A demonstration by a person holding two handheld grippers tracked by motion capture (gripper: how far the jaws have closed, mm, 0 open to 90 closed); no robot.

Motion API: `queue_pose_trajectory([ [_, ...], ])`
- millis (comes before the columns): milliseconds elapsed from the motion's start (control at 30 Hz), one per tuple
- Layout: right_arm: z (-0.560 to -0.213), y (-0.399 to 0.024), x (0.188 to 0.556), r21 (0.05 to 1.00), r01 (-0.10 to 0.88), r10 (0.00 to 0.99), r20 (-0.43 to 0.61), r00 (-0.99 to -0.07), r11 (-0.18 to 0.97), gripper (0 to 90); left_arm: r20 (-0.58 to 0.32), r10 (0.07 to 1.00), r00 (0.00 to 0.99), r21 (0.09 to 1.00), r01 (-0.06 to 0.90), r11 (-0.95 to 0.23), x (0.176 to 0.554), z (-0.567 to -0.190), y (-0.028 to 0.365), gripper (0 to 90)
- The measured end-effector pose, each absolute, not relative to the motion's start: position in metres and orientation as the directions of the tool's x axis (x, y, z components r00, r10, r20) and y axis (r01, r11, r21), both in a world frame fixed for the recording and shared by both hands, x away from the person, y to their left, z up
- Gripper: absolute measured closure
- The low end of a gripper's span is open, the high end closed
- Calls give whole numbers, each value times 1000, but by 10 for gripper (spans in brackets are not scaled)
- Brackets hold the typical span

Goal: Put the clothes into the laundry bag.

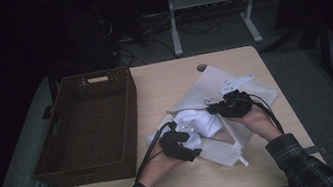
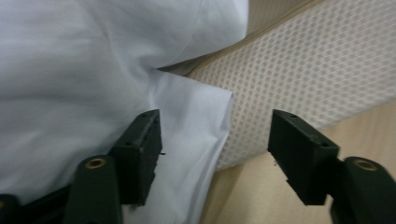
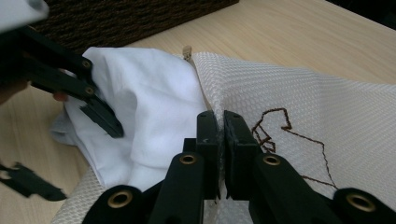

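Observation:
A white mesh bag (image 1: 214, 86) lies on the table's right half, with a white garment (image 1: 199, 121) bunched at its mouth. My right gripper (image 1: 211, 110) is shut on the bag's edge (image 3: 220, 140), beside brown stitching (image 3: 280, 130). My left gripper (image 1: 184, 141) stands open at the garment's near side. In the left gripper view a corner of the garment (image 2: 196, 121) lies between the parted jaws (image 2: 217, 154), untouched by the pads, with the mesh bag (image 2: 317, 60) behind. The right gripper view shows a left finger (image 3: 100, 116) resting against the garment (image 3: 149, 102).
A dark brown wicker basket (image 1: 131, 124) with nothing in it takes up the left side of the wooden table (image 1: 167, 78), close to the garment. A cable hole (image 1: 202, 67) sits near the far edge. Beyond the table stand desk legs and cables on the floor.

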State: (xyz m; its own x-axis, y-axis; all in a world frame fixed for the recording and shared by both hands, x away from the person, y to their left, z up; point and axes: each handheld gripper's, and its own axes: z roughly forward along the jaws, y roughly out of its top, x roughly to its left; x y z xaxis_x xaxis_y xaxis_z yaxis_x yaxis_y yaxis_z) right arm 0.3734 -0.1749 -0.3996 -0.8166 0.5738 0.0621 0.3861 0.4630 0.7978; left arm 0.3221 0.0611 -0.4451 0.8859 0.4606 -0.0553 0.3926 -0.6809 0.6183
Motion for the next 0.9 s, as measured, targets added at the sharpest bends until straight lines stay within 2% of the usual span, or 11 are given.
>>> queue_pose_trajectory([
  [67, -400, -175, 373, 797, 386, 573, 61, -817, 465, 850, -44, 463, 885, 610, 391, -689, 323, -449, 59, 409],
  [200, -401, -175, 372, 796, 390, 574, 66, -816, 463, 821, -31, 469, 883, 610, 388, -691, 326, -455, 58, 580],
  [300, -400, -176, 368, 796, 399, 579, 75, -812, 455, 715, -40, 472, 881, 616, 394, -683, 329, -457, 59, 697],
  [433, -397, -183, 358, 796, 426, 604, 98, -791, 430, 585, -43, 480, 876, 621, 400, -674, 330, -459, 60, 799],
  [567, -398, -192, 342, 782, 461, 622, 124, -773, 418, 523, -50, 485, 873, 620, 408, -671, 331, -459, 61, 848],
  [667, -402, -196, 325, 766, 480, 637, 122, -761, 427, 511, -61, 489, 870, 616, 418, -667, 332, -458, 61, 866],
  [767, -407, -203, 309, 762, 490, 651, 120, -749, 423, 515, -61, 488, 871, 616, 417, -668, 333, -458, 61, 873],
  [900, -418, -208, 293, 754, 501, 659, 122, -742, 424, 569, -76, 485, 871, 616, 424, -664, 334, -457, 62, 885],
])
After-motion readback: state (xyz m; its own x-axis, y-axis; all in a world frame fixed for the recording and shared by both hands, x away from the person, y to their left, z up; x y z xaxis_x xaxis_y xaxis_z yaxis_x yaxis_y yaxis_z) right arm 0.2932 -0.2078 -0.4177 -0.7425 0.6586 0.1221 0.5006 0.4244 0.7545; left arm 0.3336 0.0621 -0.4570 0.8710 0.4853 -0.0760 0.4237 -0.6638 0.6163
